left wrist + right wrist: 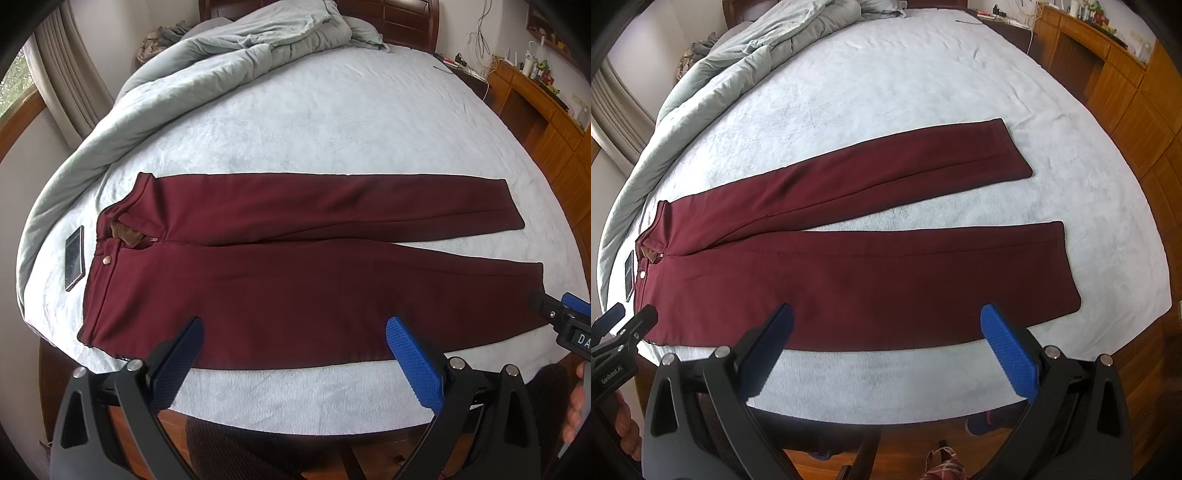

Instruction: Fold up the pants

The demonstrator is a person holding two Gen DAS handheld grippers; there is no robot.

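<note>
The pants (295, 280) lie flat across the middle of the left wrist frame, on the pale sheet of the bed (332, 129). Their waistband sits at centre left and both legs run toward the right edge, parting slightly near the hems. The fly is open at the waist, showing a brown lining. In the right wrist view the pants (849, 280) stretch from the left edge to right of centre, with a wedge of sheet showing between the legs.

The left tool (293, 363) hangs at the bottom centre of its frame, over the near edge of the pants, its blue pads spread wide and gripping nothing. The right tool (886, 352) hangs likewise at bottom centre of its own frame, spread wide and empty, over the nearer leg.

A phone (75, 258) lies on the sheet just left of the waistband. A rumpled grey quilt (207, 62) is heaped along the upper left of the bed.
</note>
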